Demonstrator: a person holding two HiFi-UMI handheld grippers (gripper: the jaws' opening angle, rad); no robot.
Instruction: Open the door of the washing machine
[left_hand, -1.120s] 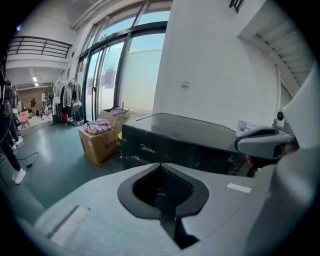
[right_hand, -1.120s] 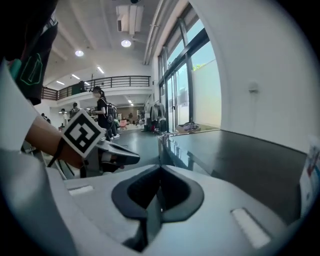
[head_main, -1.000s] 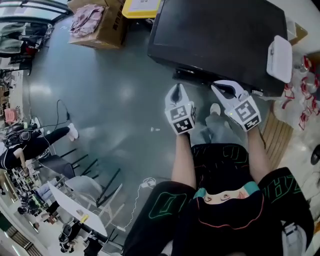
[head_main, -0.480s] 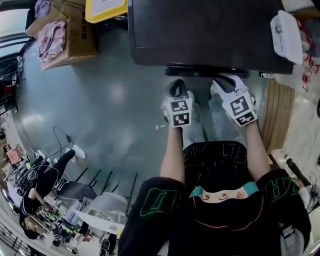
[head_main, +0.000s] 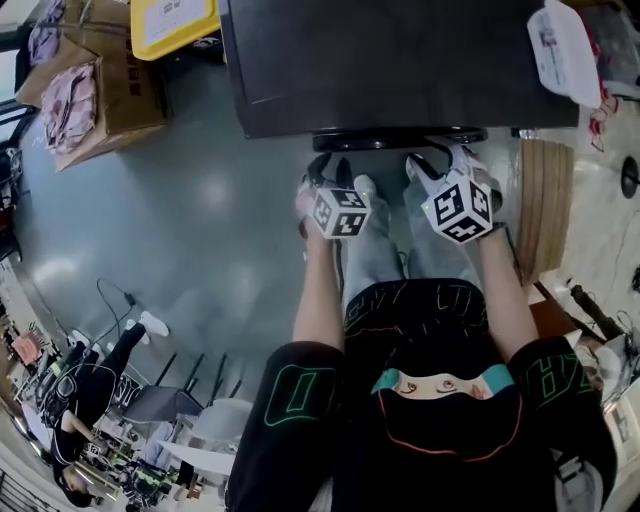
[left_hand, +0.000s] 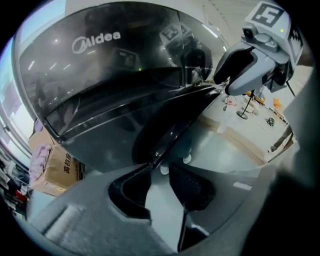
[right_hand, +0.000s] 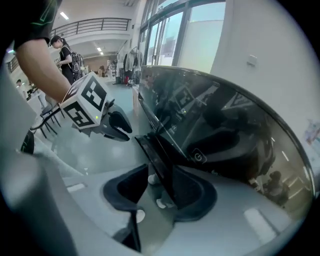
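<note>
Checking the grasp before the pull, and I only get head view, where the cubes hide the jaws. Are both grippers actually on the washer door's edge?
Observer: In its own view the right gripper has its jaws apart. They have just been opening, and the door rim runs into the gap.
Operator: Left one?
Observer: The jaws of the left gripper have just been opening too. The rim only reaches its fingertips, not deep into the gap.
Operator: Either clamped?
Observer: Neither looks clamped. Both gaps stand wider than the rim.
</note>
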